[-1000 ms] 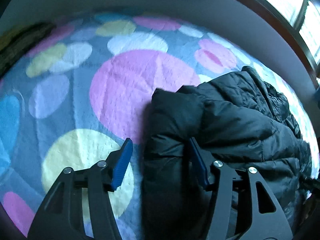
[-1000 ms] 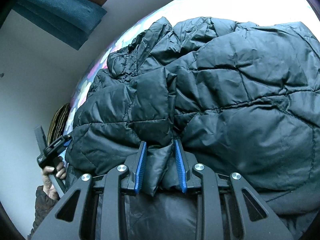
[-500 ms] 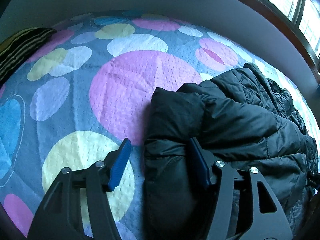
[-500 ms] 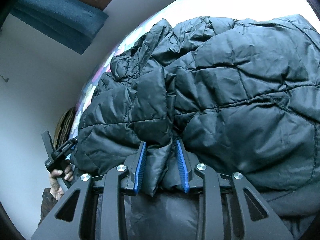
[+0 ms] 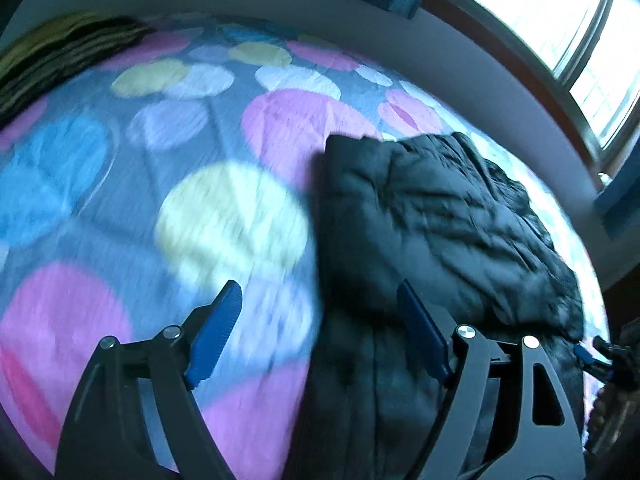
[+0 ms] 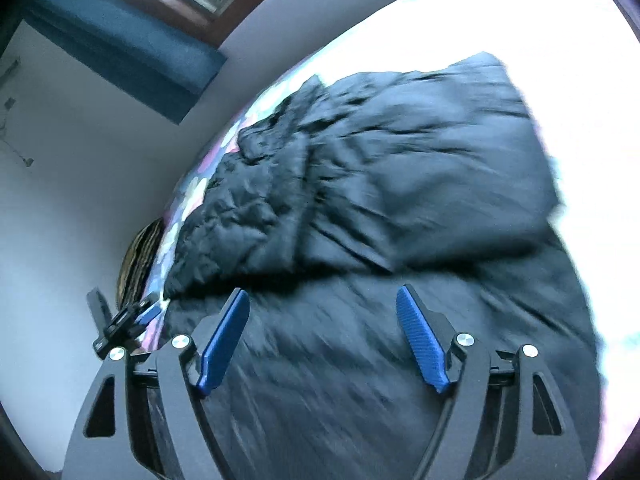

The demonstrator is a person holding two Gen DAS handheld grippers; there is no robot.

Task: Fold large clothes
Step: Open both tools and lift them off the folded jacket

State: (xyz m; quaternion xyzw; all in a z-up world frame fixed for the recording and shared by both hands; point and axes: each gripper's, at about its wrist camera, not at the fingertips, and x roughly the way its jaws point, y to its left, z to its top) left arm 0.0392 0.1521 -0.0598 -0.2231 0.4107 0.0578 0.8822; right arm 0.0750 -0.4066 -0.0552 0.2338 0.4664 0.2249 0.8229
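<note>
Lying on the bed [image 5: 120, 208], a black puffer jacket [image 5: 432, 216] sits folded on the bedspread of pale, pink, yellow and blue circles, toward the side of the bed nearest the window [image 5: 560, 40]. In the left wrist view its long axis runs from the near edge of the bed away toward the far right, where the crumpled, darker end points at the wall under the window; the squarer folded end faces the middle of the bed, its corner lying on a large pink circle. An upper folded layer rests on a flatter layer that reaches down to the near edge. The left gripper [image 5: 320, 336] has its fingers spread wide and opening, one blue pad over the bare bedspread and the other over the jacket's lower layer, neither pressing on the cloth. The right gripper [image 6: 324, 336] is likewise wide and opening above the jacket [image 6: 400, 184], with the dark fabric showing between its fingers but not pinched. In the right wrist view the left gripper [image 6: 124, 320] shows at the jacket's left edge, beside a striped cushion [image 6: 136, 256] against the wall. Both views are blurred, so the jacket's seams cannot be followed. A blue curtain [image 6: 128, 48] hangs by the window frame.
</note>
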